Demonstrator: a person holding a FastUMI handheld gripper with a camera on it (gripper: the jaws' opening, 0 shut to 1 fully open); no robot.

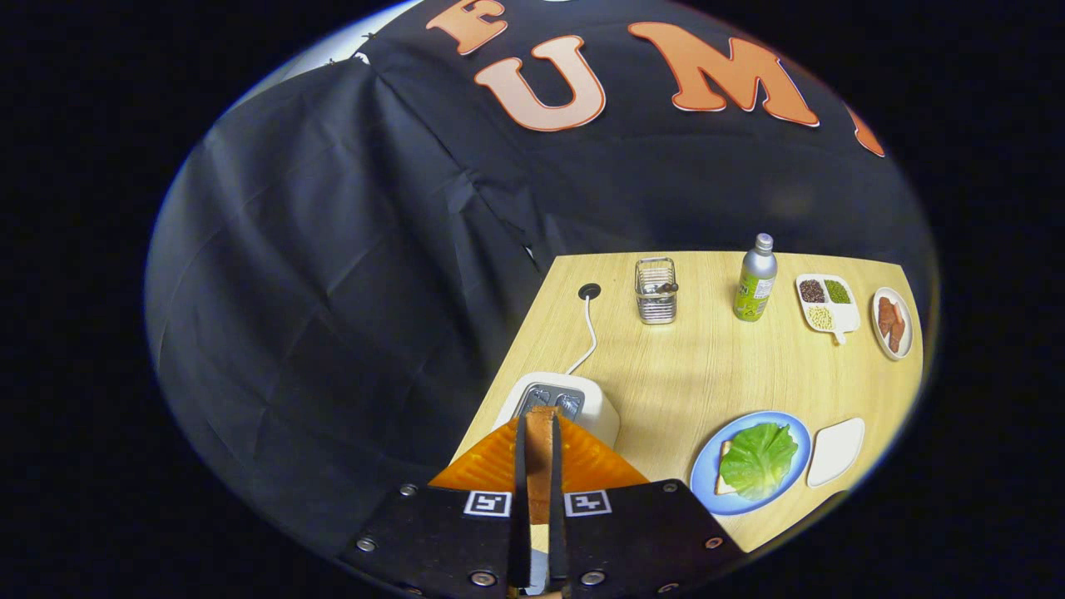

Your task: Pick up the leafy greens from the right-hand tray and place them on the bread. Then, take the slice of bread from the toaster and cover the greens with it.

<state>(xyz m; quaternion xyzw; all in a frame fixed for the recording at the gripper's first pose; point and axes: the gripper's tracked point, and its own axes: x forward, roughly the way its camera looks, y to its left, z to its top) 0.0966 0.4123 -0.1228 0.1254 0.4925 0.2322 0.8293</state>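
Note:
My gripper [539, 428] is shut on a slice of bread [539, 466], held edge-on between both fingers just above the white toaster [603, 416]. The toaster's slots [551, 403] lie right beyond the fingertips. To the right of the toaster a blue plate [707, 474] carries another slice of bread [725, 478], mostly covered by the leafy greens [759, 459]. A white tray [836, 451] lies just right of the plate with nothing on it.
A wire holder [656, 291], a green bottle [755, 289], a divided white dish of beans [825, 304] and a plate of meat slices [892, 323] line the table's far side. The toaster's cable [589, 333] runs to a hole in the table [589, 291]. Black cloth hangs left of the table edge.

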